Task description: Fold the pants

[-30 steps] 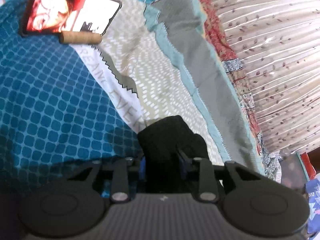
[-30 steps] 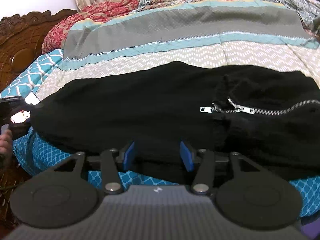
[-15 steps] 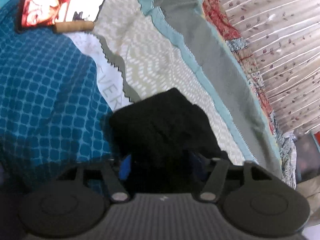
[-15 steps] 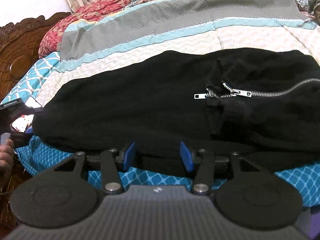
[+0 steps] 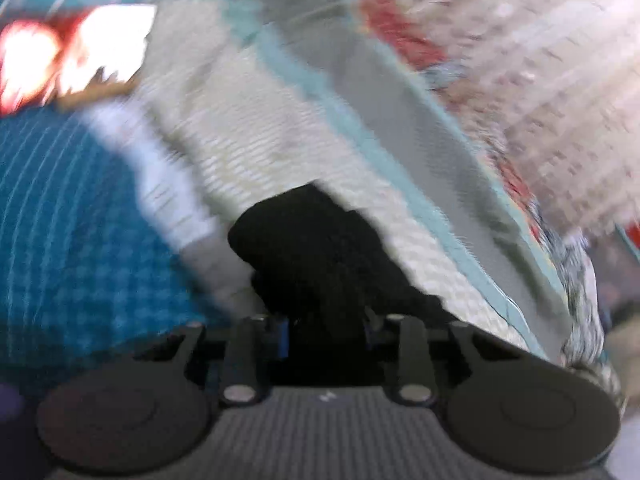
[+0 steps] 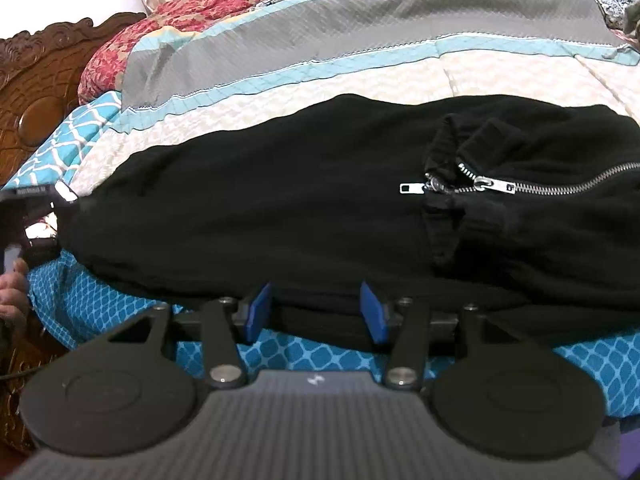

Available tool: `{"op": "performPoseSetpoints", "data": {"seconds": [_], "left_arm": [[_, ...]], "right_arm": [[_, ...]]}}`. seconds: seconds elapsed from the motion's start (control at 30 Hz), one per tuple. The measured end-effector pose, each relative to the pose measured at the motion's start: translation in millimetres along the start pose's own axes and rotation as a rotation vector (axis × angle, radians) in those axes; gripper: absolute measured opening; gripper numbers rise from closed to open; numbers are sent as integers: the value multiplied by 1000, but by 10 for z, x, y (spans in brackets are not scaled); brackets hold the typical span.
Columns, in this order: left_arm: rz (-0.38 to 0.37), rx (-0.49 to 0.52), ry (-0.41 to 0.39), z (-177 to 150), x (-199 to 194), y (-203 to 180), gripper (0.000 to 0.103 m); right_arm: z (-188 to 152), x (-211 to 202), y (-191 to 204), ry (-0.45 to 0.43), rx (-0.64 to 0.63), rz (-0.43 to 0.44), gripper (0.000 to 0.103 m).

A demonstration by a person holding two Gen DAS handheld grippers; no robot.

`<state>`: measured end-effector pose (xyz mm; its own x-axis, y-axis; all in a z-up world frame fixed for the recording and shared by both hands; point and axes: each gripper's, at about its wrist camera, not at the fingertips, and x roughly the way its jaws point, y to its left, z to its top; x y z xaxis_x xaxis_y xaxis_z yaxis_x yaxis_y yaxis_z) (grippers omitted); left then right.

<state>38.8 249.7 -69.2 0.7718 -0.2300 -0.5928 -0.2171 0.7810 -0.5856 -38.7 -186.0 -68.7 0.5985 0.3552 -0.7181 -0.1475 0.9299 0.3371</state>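
The black pants (image 6: 304, 200) lie flat across the bed, with a silver zipper (image 6: 492, 184) at the right. My right gripper (image 6: 316, 312) is open, its blue pads either side of the pants' near edge. In the blurred left wrist view, one end of the pants (image 5: 316, 252) lies between the fingers of my left gripper (image 5: 326, 332), which looks shut on it. The left gripper also shows at the far left of the right wrist view (image 6: 32, 216), at the pants' left end.
The bed has a striped quilt (image 6: 360, 32) in grey, teal and cream, over a blue patterned sheet (image 6: 92, 304). A carved wooden headboard (image 6: 36, 92) stands at the left. A lit phone (image 5: 60, 56) lies on the bed. Curtains (image 5: 540, 60) hang behind.
My left gripper has closed in on the pants' end and is moving fast, blurring its view. My right gripper has stayed open and crept closer to the pants' near edge.
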Motion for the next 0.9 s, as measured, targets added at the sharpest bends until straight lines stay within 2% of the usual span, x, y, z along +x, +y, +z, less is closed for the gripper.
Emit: {"op": "performPoseSetpoints", "data": {"seconds": [0.13, 0.23, 0.3, 0.37, 0.4, 0.43, 0.5, 0.53, 0.67, 0.73, 0.9], "left_arm": [[-67, 271, -74, -215, -122, -612, 26], [-137, 492, -14, -588, -33, -1076, 26], [-171, 643, 75, -928, 111, -1354, 27], [-161, 812, 176, -1310, 334, -1547, 30], [-131, 882, 198, -1462, 417, -1594, 30], [-103, 956, 184, -1587, 422, -1635, 32], [-103, 1062, 143, -1689, 297, -1712, 43], [-126, 1071, 148, -1668, 218, -1727, 55], [-250, 999, 144, -1425, -169, -1624, 58], [-293, 889, 120, -1198, -333, -1485, 61], [-202, 612, 74, -669, -293, -1167, 60]], "right_arm": [[0, -11, -22, -7, 8, -6, 52], [-5, -26, -72, -18, 33, -12, 52], [-6, -38, -118, -22, 53, -15, 52], [-11, -62, -136, -28, 58, -24, 52], [-17, -79, -146, -32, 59, -27, 52], [-23, -100, -153, -37, 59, -29, 52], [-26, -146, -177, -52, 57, -32, 52], [-22, -164, -190, -61, 60, -31, 53], [37, -183, -280, -85, 119, 8, 54], [88, -177, -305, -88, 150, 50, 57], [267, -64, -298, -71, 218, 145, 66]]}}
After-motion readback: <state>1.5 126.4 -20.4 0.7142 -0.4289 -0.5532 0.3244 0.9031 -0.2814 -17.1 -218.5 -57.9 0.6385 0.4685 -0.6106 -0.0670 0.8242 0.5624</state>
